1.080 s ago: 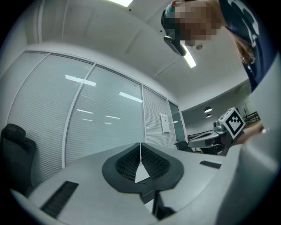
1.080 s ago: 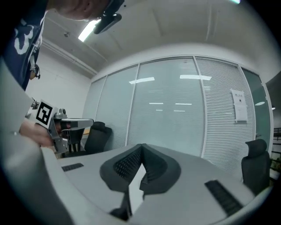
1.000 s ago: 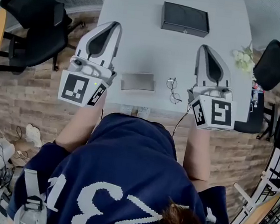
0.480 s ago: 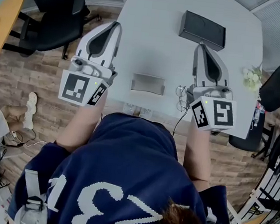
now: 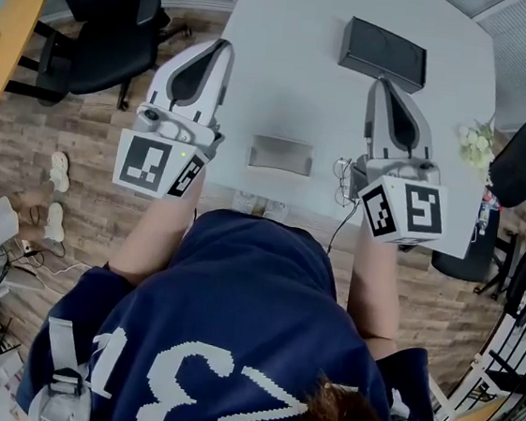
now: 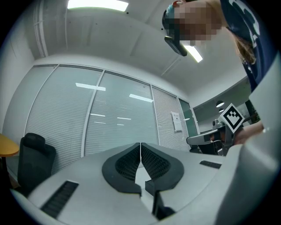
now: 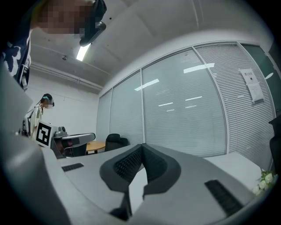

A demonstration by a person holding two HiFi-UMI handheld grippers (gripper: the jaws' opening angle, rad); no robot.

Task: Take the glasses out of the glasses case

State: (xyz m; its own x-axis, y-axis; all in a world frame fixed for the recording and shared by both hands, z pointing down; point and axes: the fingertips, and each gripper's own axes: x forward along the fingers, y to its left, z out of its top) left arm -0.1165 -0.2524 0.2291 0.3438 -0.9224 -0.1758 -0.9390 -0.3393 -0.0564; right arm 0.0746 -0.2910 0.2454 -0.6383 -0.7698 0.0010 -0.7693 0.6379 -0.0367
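While the person bends over the near edge of the pale table (image 5: 290, 57), both tools are held up above it, pointing away from the body and well apart from each other. A black office chair (image 5: 91, 20) stands on the wooden floor out beyond the left tool's outer side.

The left gripper (image 5: 219, 49) has its jaws pressed together with nothing between them. Its own view shows the two ribbed pads meeting in a thin seam (image 6: 140, 147) against a wall of window blinds. The right gripper (image 5: 382, 83) is the same, with jaws closed tip to tip on nothing (image 7: 141, 148).

A black box (image 5: 383, 53) sits on the table just ahead of the right tool's tips. The glasses case (image 5: 281, 155), a flat grey oblong, lies between the two tools, nearer their rear ends than their tips, and touches neither. The glasses (image 5: 342, 178) lie on the table outside the case, just beside the right tool's inner flank and partly hidden behind it. A small bunch of pale flowers (image 5: 476, 141) rests off to that tool's outer side.
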